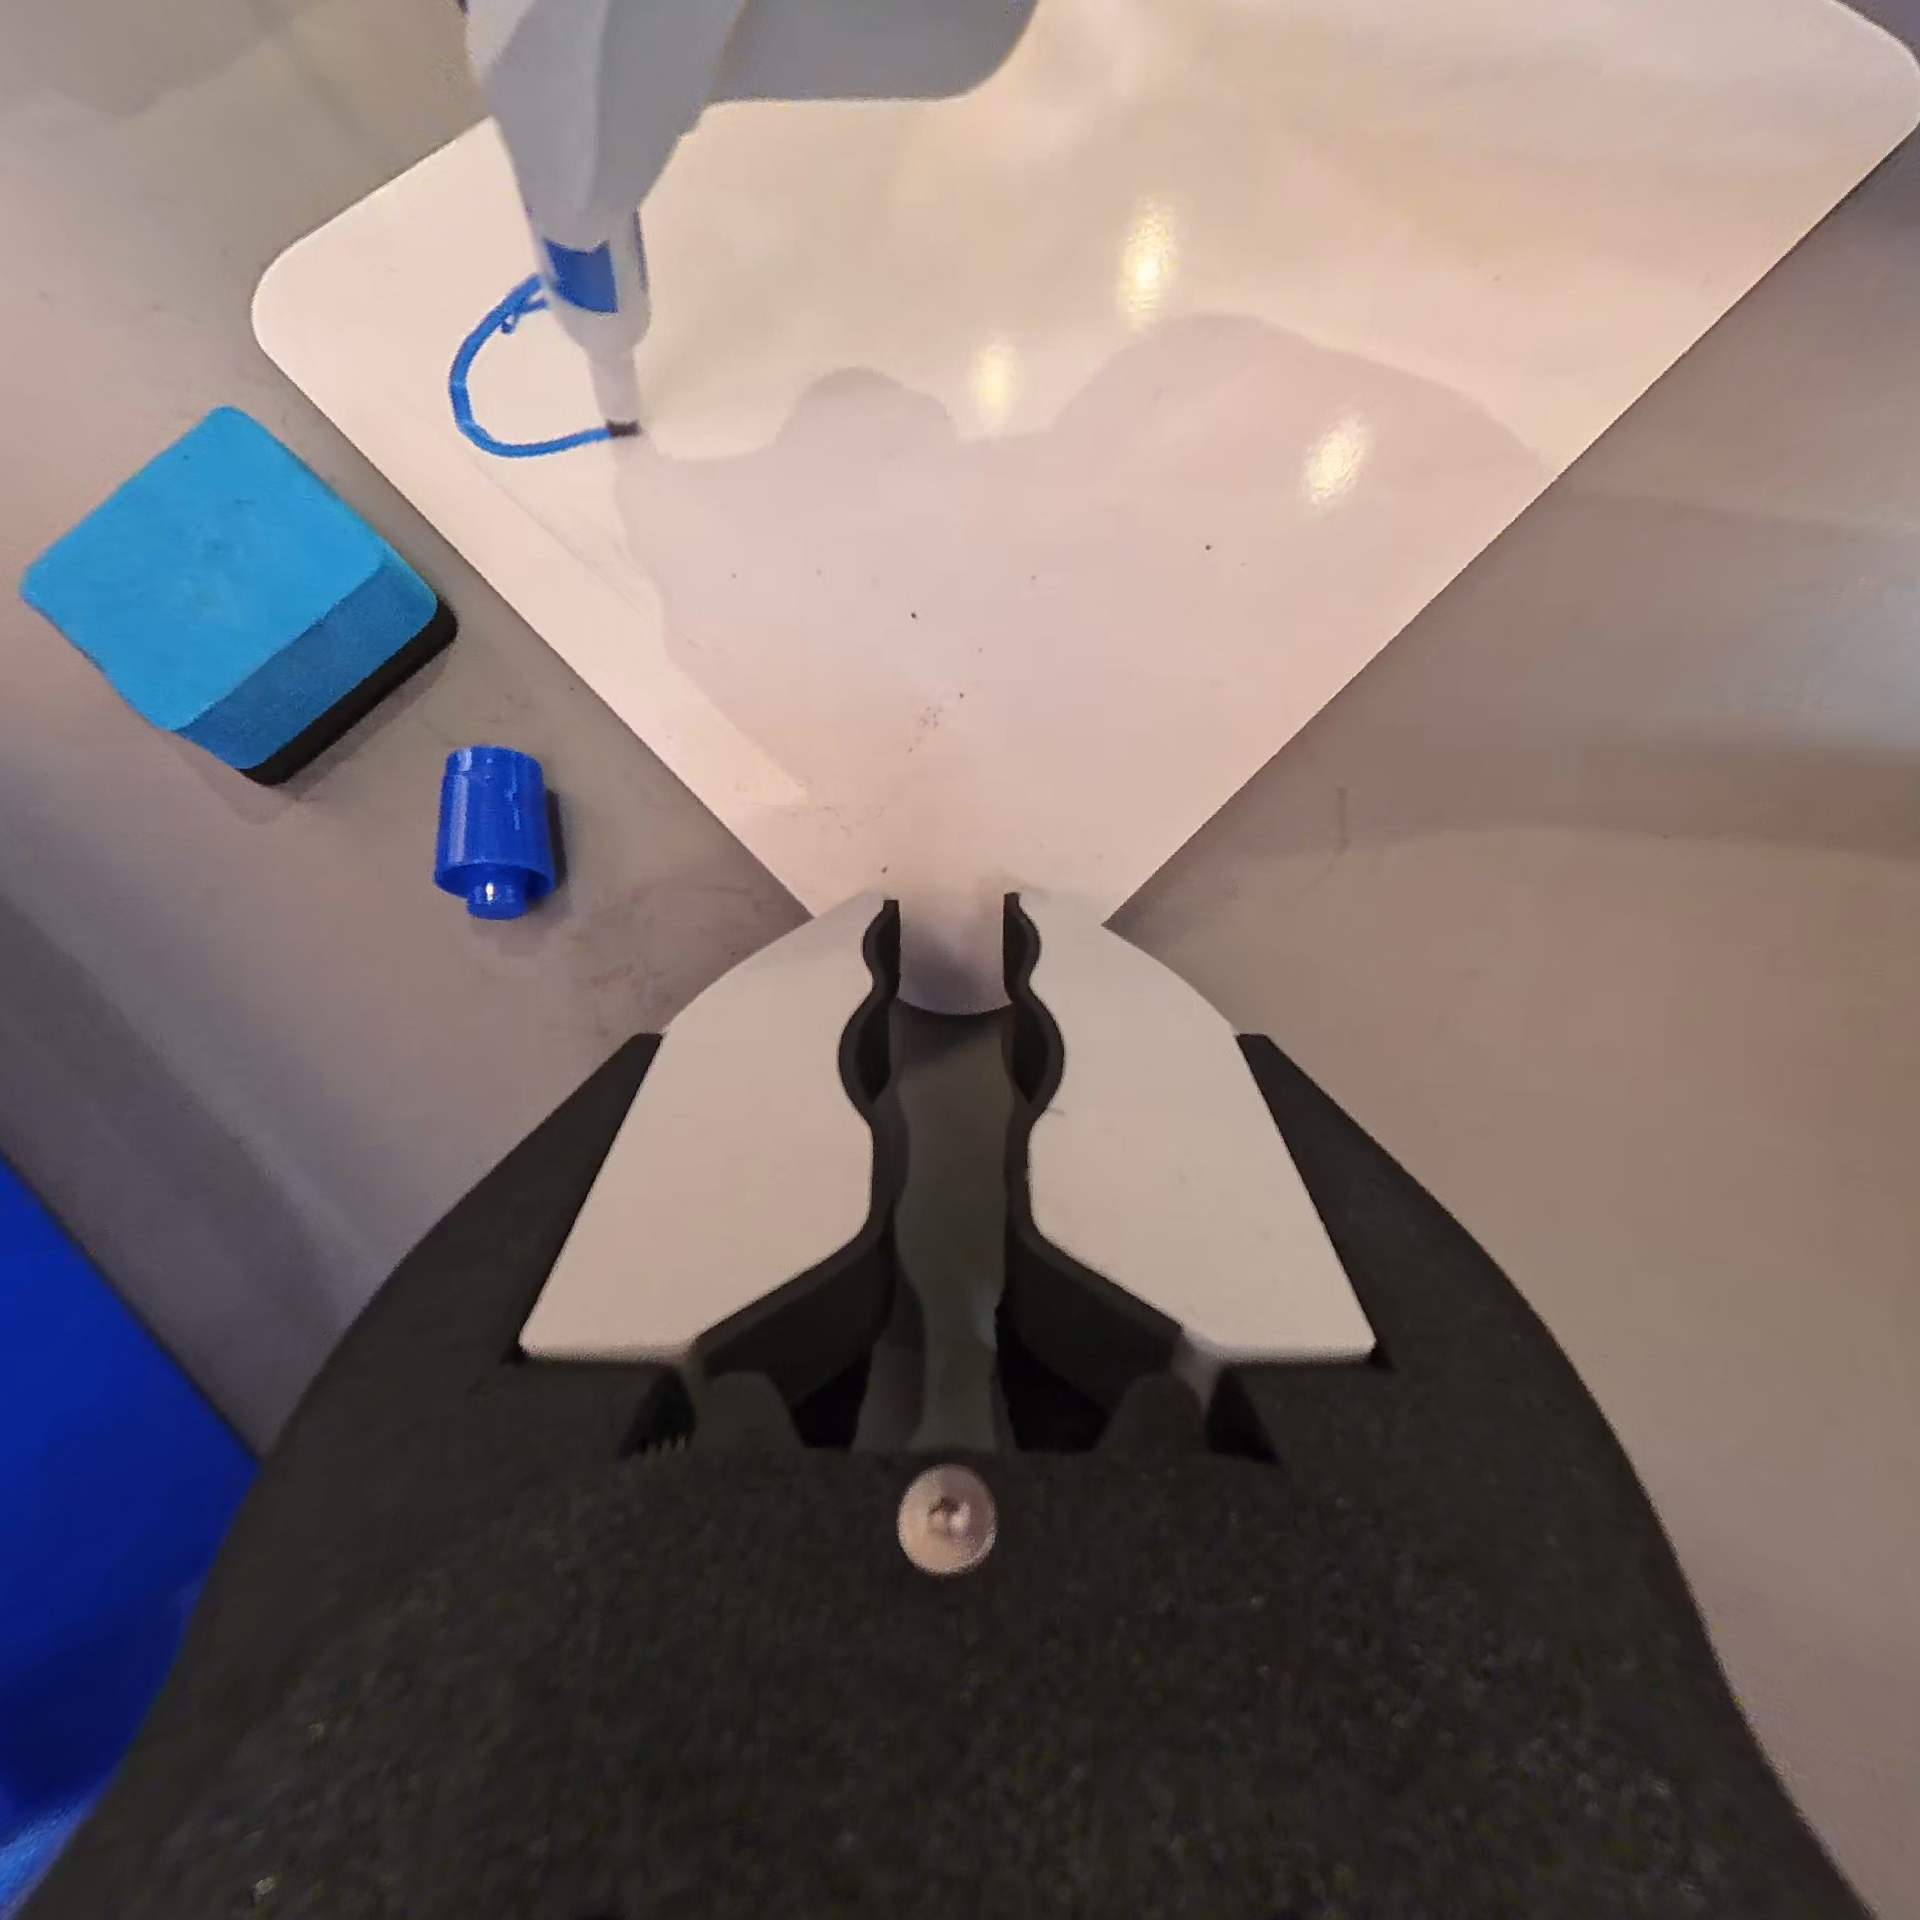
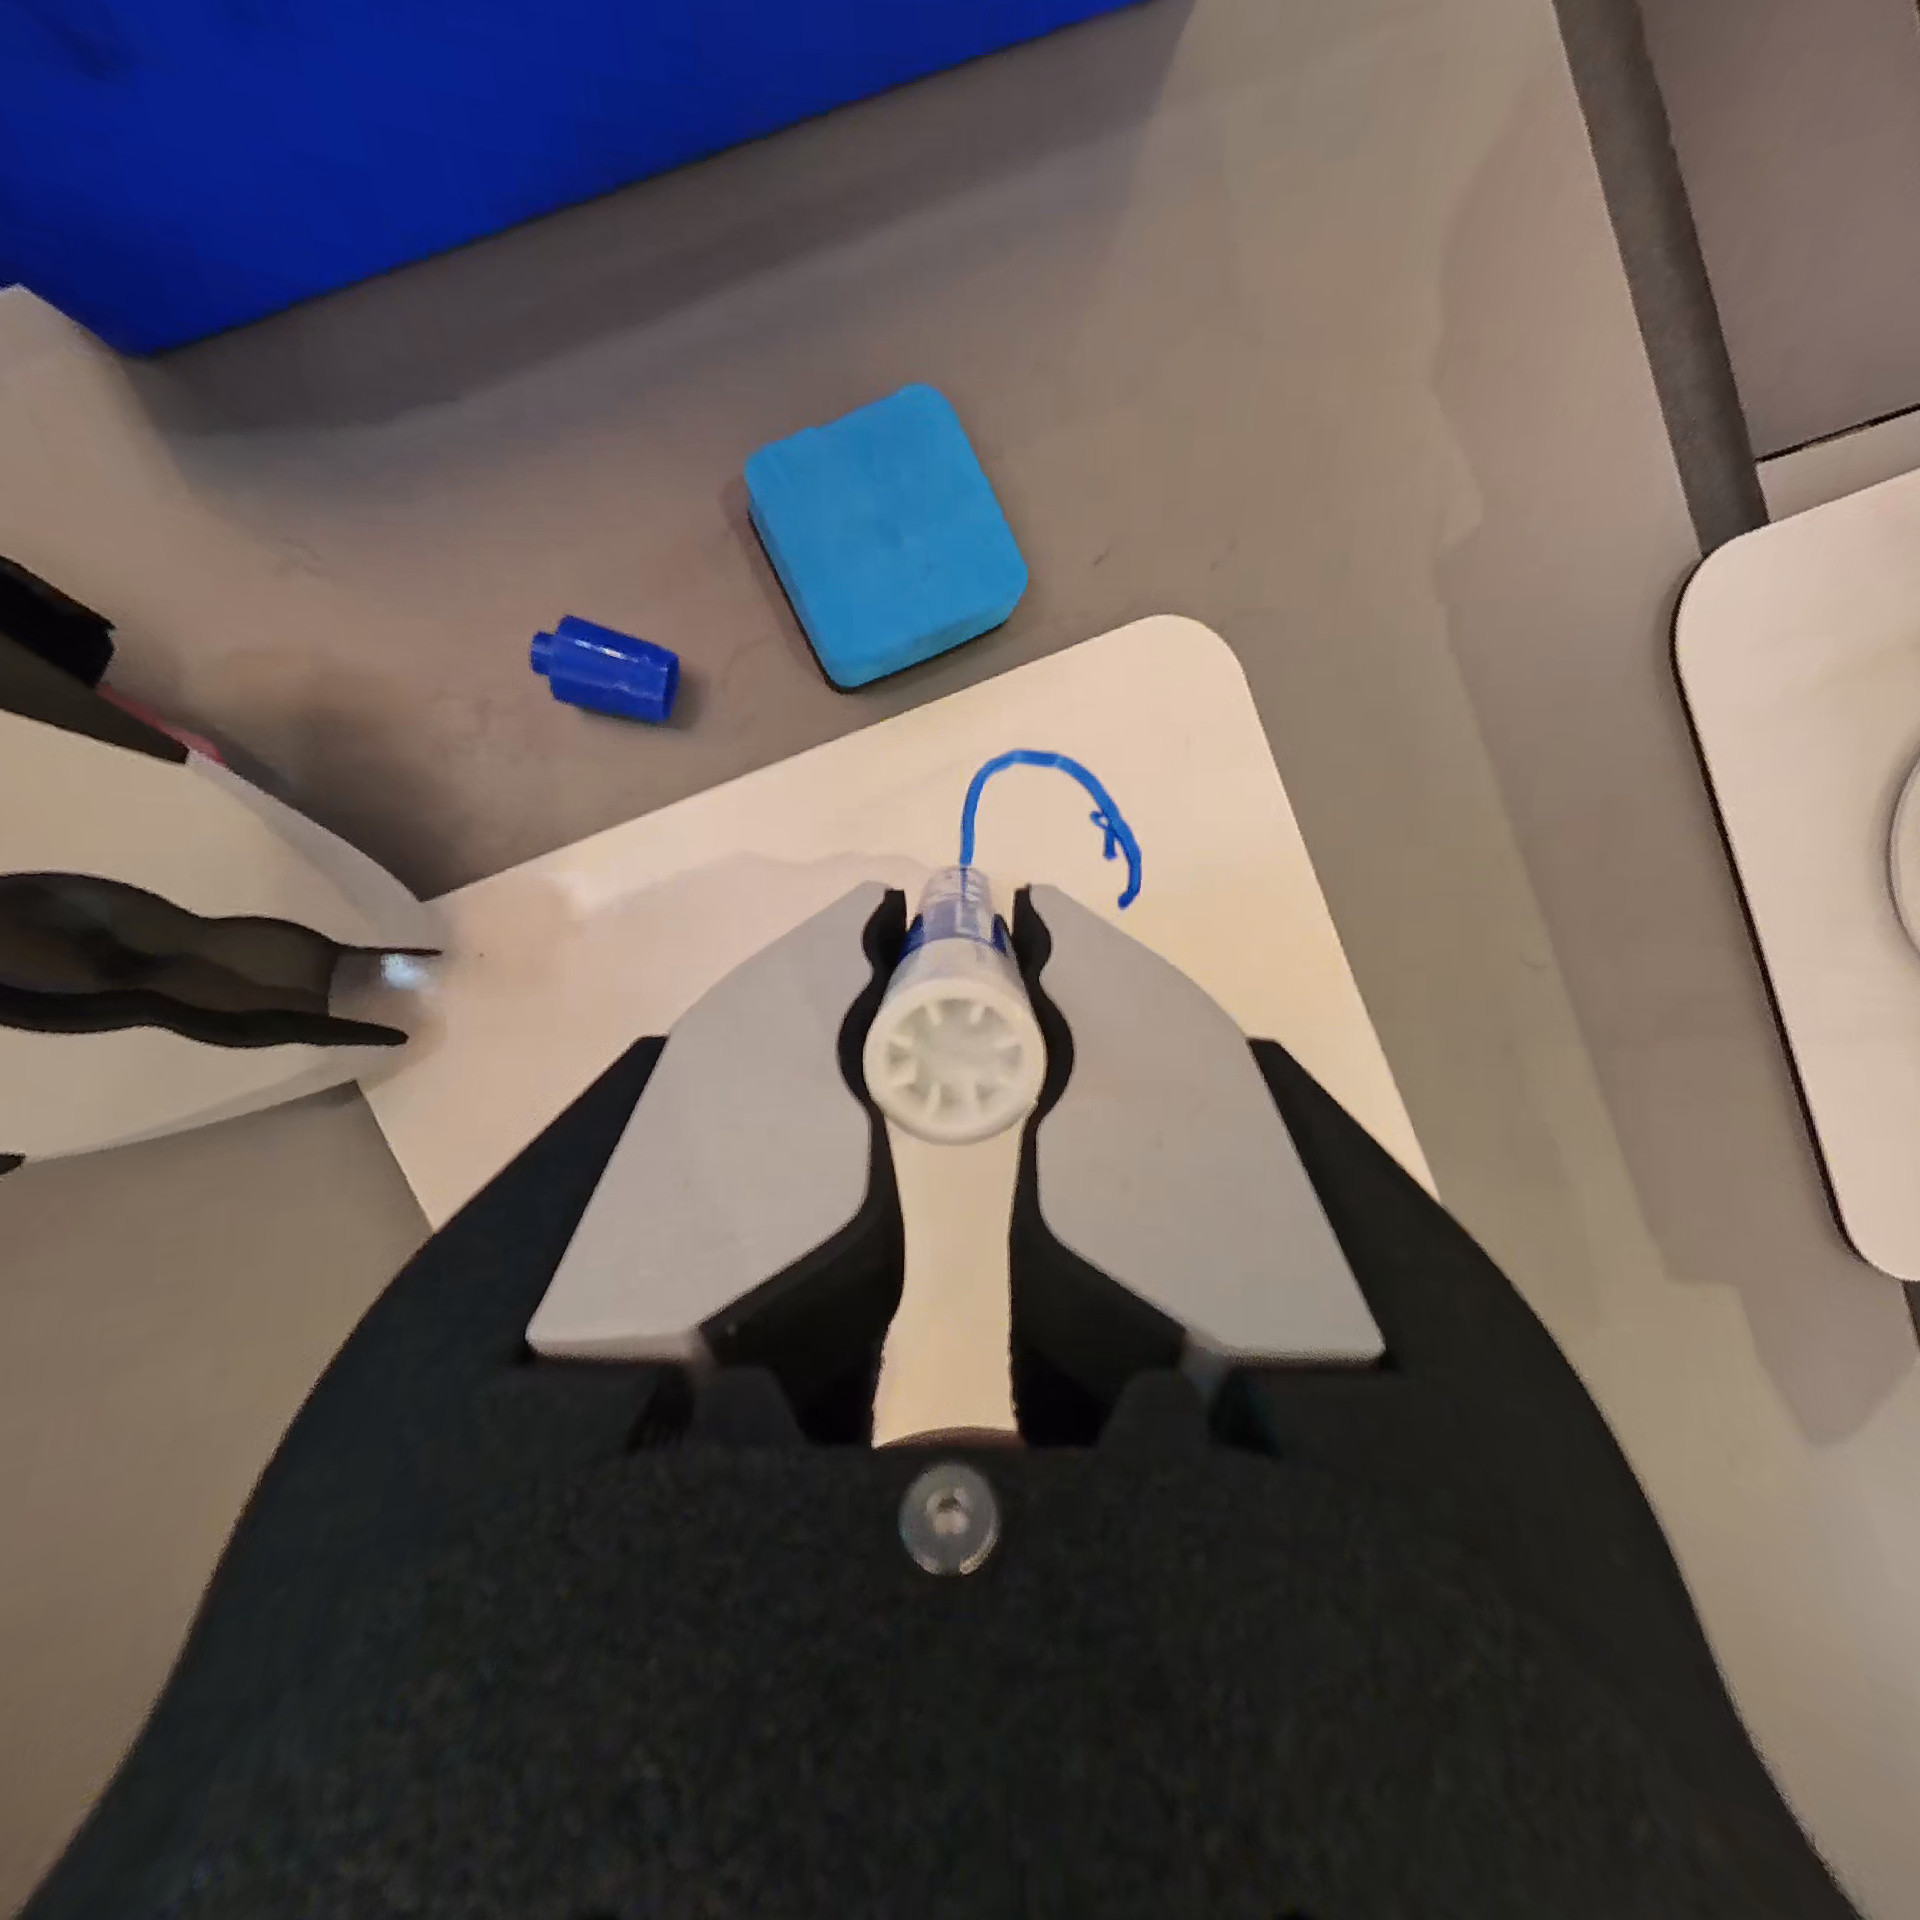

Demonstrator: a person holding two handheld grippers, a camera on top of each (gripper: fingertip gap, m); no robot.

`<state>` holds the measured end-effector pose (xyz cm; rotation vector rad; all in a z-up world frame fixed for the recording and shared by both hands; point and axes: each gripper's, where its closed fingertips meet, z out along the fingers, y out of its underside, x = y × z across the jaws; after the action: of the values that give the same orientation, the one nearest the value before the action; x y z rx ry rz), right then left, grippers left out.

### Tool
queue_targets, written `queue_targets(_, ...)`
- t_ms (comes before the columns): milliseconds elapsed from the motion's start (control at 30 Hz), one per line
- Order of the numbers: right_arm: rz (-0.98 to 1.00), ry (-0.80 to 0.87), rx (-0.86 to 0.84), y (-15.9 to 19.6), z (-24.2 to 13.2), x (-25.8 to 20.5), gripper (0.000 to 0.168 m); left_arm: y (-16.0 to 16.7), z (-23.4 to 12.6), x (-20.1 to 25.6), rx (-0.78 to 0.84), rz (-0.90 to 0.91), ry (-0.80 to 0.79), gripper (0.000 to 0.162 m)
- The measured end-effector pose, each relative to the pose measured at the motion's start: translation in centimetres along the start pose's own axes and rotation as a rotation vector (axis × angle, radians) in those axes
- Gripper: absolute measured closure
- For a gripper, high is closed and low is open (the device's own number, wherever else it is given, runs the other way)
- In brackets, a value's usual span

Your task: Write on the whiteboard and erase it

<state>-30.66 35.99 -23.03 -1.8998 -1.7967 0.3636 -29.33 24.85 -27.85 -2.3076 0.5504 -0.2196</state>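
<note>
Fingers of our right gripper (image 2: 951, 904) hold the marker (image 2: 948, 1049); left gripper (image 1: 948, 914), narrow and empty, sits at the whiteboard (image 1: 1143, 436) corner. We are writing a blue line (image 2: 1023, 774). Next we need the eraser (image 1: 223, 587), at 10 o'clock

Soft overhead light, whiteboard (image 1: 1143, 416) glare, warped edges

A grey surface (image 2: 1299, 364) carries a white whiteboard (image 2: 1278, 997) with rounded corners, lying flat. Just off the board's edge sit a light-blue eraser (image 2: 883, 535) with a black base and, near it, a dark-blue cap (image 2: 605, 668) on its side. A second white board (image 2: 1787, 883) lies apart, and something large and blue (image 2: 468, 135) lies beyond the eraser.
</note>
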Motion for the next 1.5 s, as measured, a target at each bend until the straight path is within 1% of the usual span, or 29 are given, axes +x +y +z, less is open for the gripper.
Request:
queue_targets(467,0.031,0.023,-0.018,3.1,-2.1,-0.9,0.148,0.1,-0.1,-0.1,-0.005,-0.001,-0.008,0.143)
queue_targets(833,0.029,0.02,-0.003,3.7,-2.8,-3.2,0.149,0.2,-0.2,-0.1,-0.006,-0.01,-0.009,0.143)
queue_targets(1000,0.014,0.008,0.004,3.2,-2.7,-4.6,0.148,0.2,-0.2,-0.1,-0.009,-0.006,-0.013,0.143)
queue_targets(1200,-0.006,-0.019,0.021,1.6,-2.1,-6.1,0.148,0.3,-0.2,-0.1,-0.011,-0.004,-0.019,0.143)
queue_targets(1500,-0.025,-0.037,0.043,-0.5,-1.2,-6.9,0.148,0.3,-0.3,-0.2,-0.008,-0.004,-0.02,0.144)
